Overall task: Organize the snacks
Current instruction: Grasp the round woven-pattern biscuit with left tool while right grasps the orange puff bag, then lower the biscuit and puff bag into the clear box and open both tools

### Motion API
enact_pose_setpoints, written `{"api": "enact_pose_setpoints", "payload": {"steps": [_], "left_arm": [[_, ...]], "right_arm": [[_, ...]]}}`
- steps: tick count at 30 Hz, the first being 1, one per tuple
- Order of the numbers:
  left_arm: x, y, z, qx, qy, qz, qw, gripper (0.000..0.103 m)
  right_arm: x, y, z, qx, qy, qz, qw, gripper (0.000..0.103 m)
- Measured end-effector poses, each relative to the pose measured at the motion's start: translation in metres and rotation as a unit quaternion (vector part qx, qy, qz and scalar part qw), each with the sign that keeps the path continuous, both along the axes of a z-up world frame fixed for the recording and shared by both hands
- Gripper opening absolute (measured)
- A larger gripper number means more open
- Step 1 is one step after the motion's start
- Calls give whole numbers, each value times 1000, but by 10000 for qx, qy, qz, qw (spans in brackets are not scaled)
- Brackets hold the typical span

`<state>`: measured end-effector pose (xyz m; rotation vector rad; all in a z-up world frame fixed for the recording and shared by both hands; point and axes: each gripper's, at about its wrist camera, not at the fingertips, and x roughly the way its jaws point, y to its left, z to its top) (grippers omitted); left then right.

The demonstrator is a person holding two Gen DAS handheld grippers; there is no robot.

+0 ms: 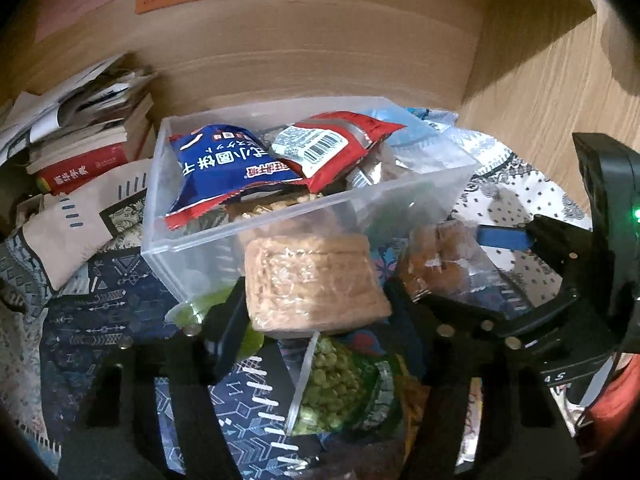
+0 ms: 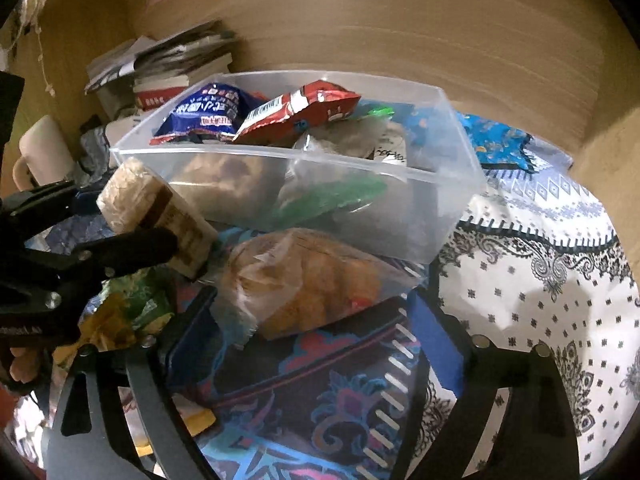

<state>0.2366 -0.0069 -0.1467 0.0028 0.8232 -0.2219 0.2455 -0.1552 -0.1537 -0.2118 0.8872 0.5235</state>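
Snacks crowd a clear plastic bin (image 1: 280, 236) at twelve o'clock in both wrist views, set on a patterned cloth (image 2: 532, 280) against a brown back wall (image 1: 320, 52). A stack of books (image 1: 88, 152) sits at ten o'clock, just beside the bin. Inside the bin, a blue packet (image 1: 224, 164) and a red packet (image 1: 332, 148) lie on top, touching. In the left wrist view, the left gripper (image 1: 316, 300) is clamped on a wrapped stack of round crackers (image 1: 312, 280), held in front of the bin's near wall, with a bag of green peas (image 1: 336, 388) below at six o'clock. The right gripper (image 2: 316, 312) has its fingers on either side of a clear bag of orange-brown snacks (image 2: 304, 284) just before the bin; whether they grip it cannot be told.
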Motion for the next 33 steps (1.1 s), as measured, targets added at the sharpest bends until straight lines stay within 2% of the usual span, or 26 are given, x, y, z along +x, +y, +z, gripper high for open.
{"api": "enact_pose_setpoints", "payload": {"steps": [5,7,8,10,12,16,23,33], "left_arm": [[2,5,1,-121,-20,14,9999,57],[0,6,4,-84,-86,17,9999,55],[-1,6,5,-106,-97,4,9999,55],[-3,8,7,-163,-104,-17,9998,55],[-5,8,10,-169,-153,-2,9997,55],[-12,9,18,-231,-273,6,9994,55],[-28,17,41,-371,-468,11,9982,55],[-35,29,81,-404,-939,195,9946,55]], "right_arm": [[3,4,-1,-12,-33,70,10000,93],[4,3,-1,59,-12,72,10000,89],[5,2,0,112,-5,86,9999,86],[5,2,0,161,-1,81,9998,69],[5,0,0,225,13,82,9997,65],[5,-6,2,429,82,89,9990,49],[-15,-8,12,298,-281,66,9991,47],[-33,-19,51,558,-721,31,9958,46]]}}
